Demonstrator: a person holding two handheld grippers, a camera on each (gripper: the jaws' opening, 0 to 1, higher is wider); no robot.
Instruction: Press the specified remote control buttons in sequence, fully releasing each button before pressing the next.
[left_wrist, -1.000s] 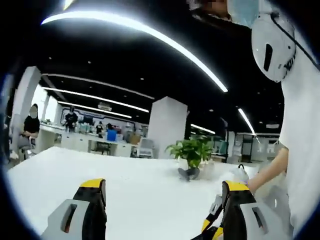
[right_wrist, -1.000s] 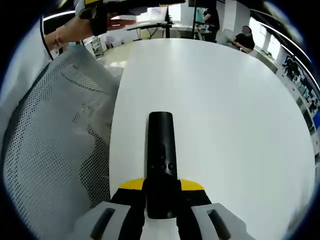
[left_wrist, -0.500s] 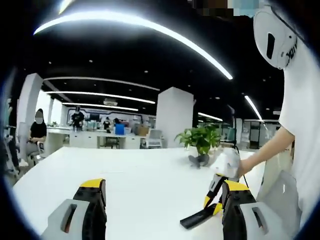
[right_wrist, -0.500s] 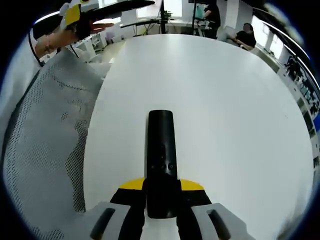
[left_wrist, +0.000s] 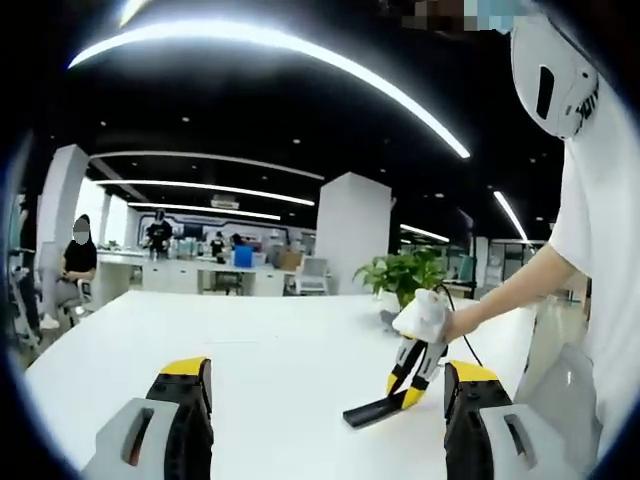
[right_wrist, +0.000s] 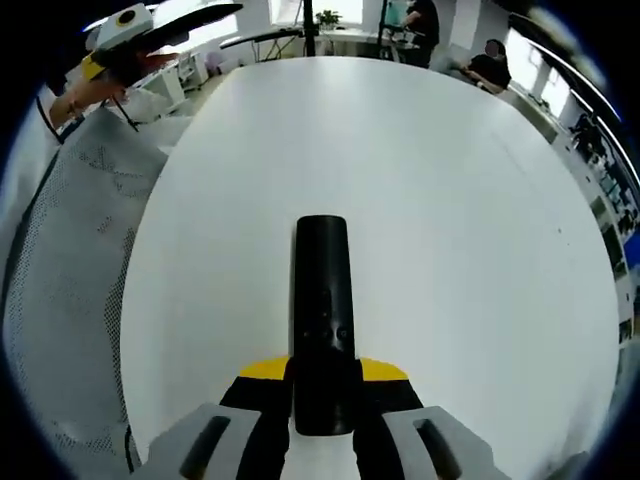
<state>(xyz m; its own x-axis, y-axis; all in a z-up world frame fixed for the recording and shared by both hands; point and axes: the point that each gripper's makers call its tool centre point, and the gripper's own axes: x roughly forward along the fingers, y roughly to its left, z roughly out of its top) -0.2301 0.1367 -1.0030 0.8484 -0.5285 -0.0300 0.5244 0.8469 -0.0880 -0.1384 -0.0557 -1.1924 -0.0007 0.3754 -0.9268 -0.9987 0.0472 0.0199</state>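
A black remote control (right_wrist: 322, 290) lies lengthwise between the yellow-tipped jaws of my right gripper (right_wrist: 322, 378), which is shut on its near end above the white table (right_wrist: 450, 220). In the left gripper view the same remote (left_wrist: 372, 411) hangs low over the table (left_wrist: 260, 350), held by the right gripper (left_wrist: 402, 388) in a person's outstretched hand. My left gripper (left_wrist: 325, 400) stands open, jaws wide apart, with nothing between them. In the right gripper view the left gripper (right_wrist: 120, 40) appears at the top left, held off the table's edge.
A grey mesh chair (right_wrist: 55, 270) stands along the table's left side. A potted plant (left_wrist: 405, 280) sits at the table's far end. The person in a white shirt (left_wrist: 610, 250) stands at the right. Other people (left_wrist: 78, 265) sit at desks far off.
The right gripper with the remote has moved out from beside the chair over the table; in the left gripper view it has come further into sight and leftward. The left gripper stays open.
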